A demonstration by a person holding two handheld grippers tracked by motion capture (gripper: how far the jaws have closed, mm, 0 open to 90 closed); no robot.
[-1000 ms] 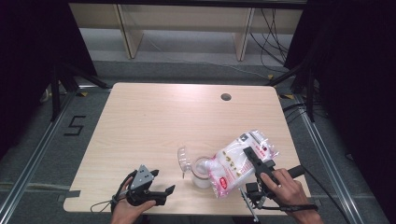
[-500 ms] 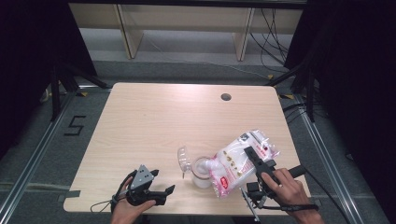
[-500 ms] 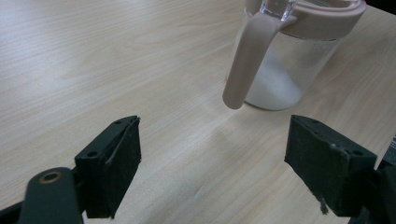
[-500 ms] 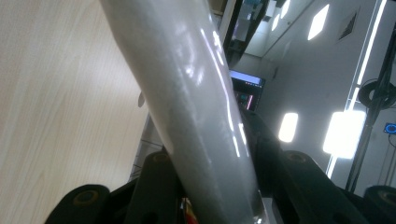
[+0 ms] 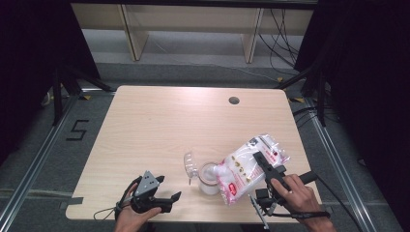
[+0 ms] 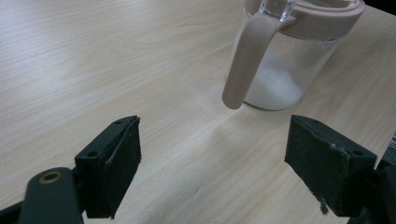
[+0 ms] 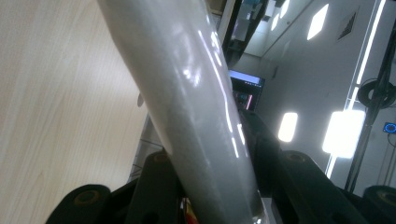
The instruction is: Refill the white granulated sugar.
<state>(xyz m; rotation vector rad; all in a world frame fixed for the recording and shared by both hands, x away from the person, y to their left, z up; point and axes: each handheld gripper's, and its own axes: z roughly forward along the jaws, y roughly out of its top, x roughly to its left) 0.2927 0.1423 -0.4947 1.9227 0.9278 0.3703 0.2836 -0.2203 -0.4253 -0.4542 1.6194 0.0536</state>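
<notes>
A clear jar (image 5: 209, 178) with a pink rim stands near the table's front edge, its lid (image 5: 189, 164) flipped open to the left. In the left gripper view the jar (image 6: 289, 60) holds some white powder. A plastic bag of white powder (image 5: 244, 169) leans tilted with its lower end over the jar's mouth. My right gripper (image 5: 261, 162) is shut on the bag, and the bag (image 7: 196, 107) passes between its jaws in the right gripper view. My left gripper (image 5: 168, 188) rests open on the table left of the jar, nothing between its jaws (image 6: 212, 172).
The light wooden table (image 5: 159, 125) has a round cable hole (image 5: 234, 100) at its far right. Wooden shelving (image 5: 188, 19) stands behind the table. Metal rails and a floor mark "5" (image 5: 77, 130) lie to the left.
</notes>
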